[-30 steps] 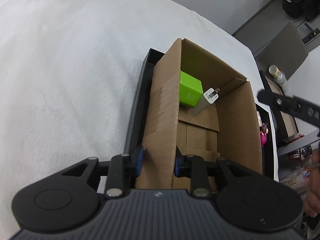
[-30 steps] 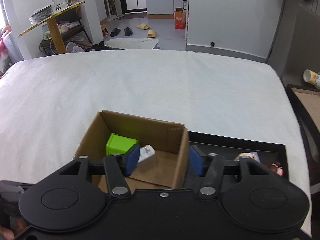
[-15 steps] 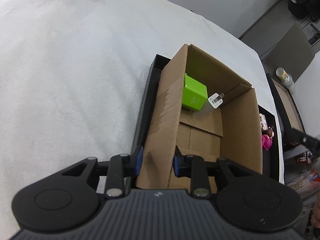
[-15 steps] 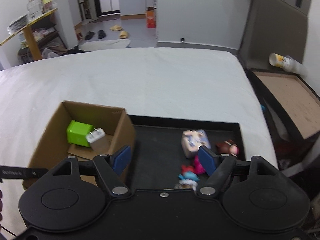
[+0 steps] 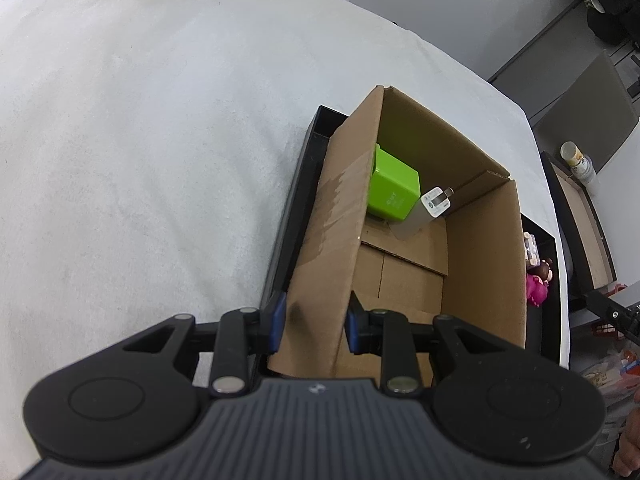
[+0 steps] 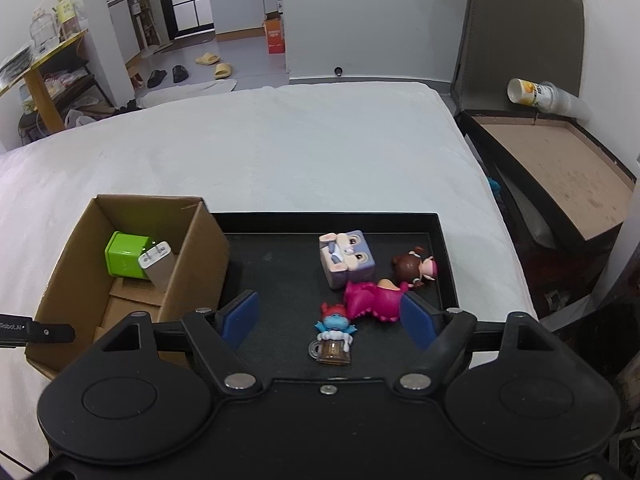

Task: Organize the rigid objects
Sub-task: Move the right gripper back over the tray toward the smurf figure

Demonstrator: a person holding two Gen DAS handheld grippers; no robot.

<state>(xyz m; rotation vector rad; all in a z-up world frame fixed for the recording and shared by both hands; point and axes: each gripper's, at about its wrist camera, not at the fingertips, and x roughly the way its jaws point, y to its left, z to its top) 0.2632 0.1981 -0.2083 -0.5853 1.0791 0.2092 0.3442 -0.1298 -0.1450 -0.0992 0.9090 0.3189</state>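
Observation:
My left gripper is shut on the near left wall of the cardboard box, which stands at the left end of a black tray. Inside the box lie a green cube and a white charger; both also show in the right wrist view, the cube beside the charger. My right gripper is open and empty above the tray, over a blue figurine with a mug. A doll in a pink dress and a lilac block toy lie just beyond.
The tray rests on a white covered surface. To the right stands a dark open case with a brown floor and a lying cup. A chair back rises behind it.
My right gripper has swung right, from over the box to over the tray's toys, and opened wider. My left gripper keeps its grip on the box wall.

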